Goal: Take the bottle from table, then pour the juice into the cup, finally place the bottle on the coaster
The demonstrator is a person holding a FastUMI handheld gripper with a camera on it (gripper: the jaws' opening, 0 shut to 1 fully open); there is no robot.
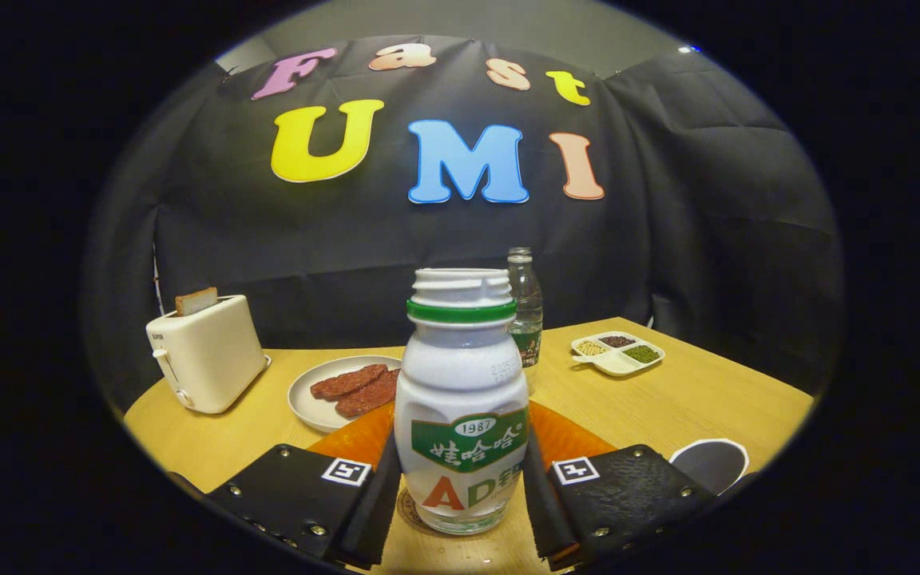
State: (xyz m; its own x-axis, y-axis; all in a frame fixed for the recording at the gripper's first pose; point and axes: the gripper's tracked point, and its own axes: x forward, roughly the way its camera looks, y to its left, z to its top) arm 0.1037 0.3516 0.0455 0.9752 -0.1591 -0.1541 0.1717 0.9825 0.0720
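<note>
Gripper [460,511] level, fingers [376,499] spread, flanking the bottle [461,415], contact unclear

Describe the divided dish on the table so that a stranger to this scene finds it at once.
Start at the wooden table and the white bottle standing between the gripper fingers, which flank its sides. Look beyond it toward the far corner by the black cloth wall: the divided dish lies there. Unlike the round plate of reddish slices by the toaster, it is white, compartmented, and holds separate piles of small grains.

Toaster [206,354], meat plate [346,391] — water bottle [525,307], divided dish [618,353]
</note>
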